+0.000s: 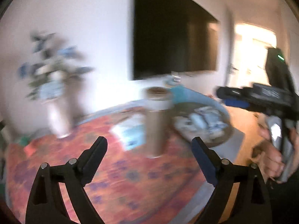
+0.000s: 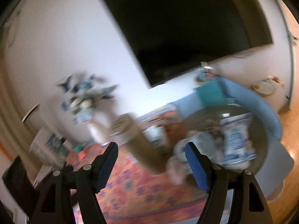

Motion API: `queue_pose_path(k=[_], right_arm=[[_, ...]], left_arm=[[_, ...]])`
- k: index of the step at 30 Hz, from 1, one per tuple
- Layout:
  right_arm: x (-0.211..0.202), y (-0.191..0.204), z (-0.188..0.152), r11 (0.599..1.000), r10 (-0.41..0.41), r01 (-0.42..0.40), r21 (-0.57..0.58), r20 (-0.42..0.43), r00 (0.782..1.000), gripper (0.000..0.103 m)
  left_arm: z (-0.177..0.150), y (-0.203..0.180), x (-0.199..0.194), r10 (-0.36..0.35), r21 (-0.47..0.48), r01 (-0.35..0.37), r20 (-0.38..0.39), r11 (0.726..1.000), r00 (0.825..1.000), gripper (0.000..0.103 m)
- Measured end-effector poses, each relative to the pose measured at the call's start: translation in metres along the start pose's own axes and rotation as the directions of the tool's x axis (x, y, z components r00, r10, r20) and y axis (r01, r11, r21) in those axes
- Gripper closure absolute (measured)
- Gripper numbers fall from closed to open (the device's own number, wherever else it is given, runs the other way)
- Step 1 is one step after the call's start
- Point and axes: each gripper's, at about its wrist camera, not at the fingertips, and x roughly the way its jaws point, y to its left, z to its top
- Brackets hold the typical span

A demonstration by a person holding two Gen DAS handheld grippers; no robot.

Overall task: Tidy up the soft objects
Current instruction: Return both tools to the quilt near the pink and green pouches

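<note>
Your surface [image 1: 237, 140] wears an orange-red patterned cloth [image 1: 115, 183], with bare grey showing at its right edge. On the cloth you have a white vase of blue flowers [image 1: 58, 119] at the far left, a tall brown tumbler [image 1: 156, 123] in the middle, and a pale packet [image 1: 129, 132] lying just left of the tumbler. A dark round tray [image 1: 224, 136] of blue-and-white packets sits to the right; blur hides finer detail.

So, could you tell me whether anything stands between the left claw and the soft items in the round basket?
Yes: the tall tan cylinder stands upright on the patterned cloth, ahead of the open left claw and just left of the basket.
</note>
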Motion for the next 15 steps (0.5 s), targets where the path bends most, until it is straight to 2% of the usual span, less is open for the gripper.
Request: queue_pose_path(k=[2,4,5,6,8,12,15], right_arm=[[0.006,0.031,-0.01,0.997,0.061,-0.061,-0.048,-0.015,0.998,0.022],[0.017,0.063,-0.02,0.989,0.11,-0.114,-0.098,-0.039,0.993,0.018],[0.026,0.082,-0.026,0.982,0.133,-0.14,-0.125,-0.063,0.989,0.018],[0.038,0.101,-0.033,0.975,0.151,-0.164,-0.152,-0.093,0.984,0.018],[0.063,0.13,-0.047,0.962,0.165,-0.193,-0.193,-0.151,0.975,0.018],[0.128,0.175,-0.08,0.946,0.155,-0.223,-0.235,-0.276,0.949,0.018],[0.18,0.194,-0.103,0.945,0.103,-0.196,-0.262,-0.331,0.938,0.018]], left_arm=[[-0.008,0.031,-0.019,0.067,-0.05,-0.067,0.009,0.997,0.998,0.011],[-0.018,0.065,-0.035,0.17,-0.102,-0.17,-0.007,0.98,0.985,0.011],[-0.023,0.081,-0.041,0.23,-0.123,-0.23,-0.019,0.965,0.973,0.011],[-0.03,0.103,-0.047,0.302,-0.151,-0.304,-0.038,0.941,0.953,0.011],[-0.043,0.136,-0.055,0.374,-0.207,-0.381,-0.075,0.901,0.924,0.011],[-0.076,0.198,-0.057,0.453,-0.307,-0.478,-0.151,0.823,0.878,0.011],[-0.104,0.231,-0.045,0.492,-0.324,-0.54,-0.221,0.777,0.842,0.011]])
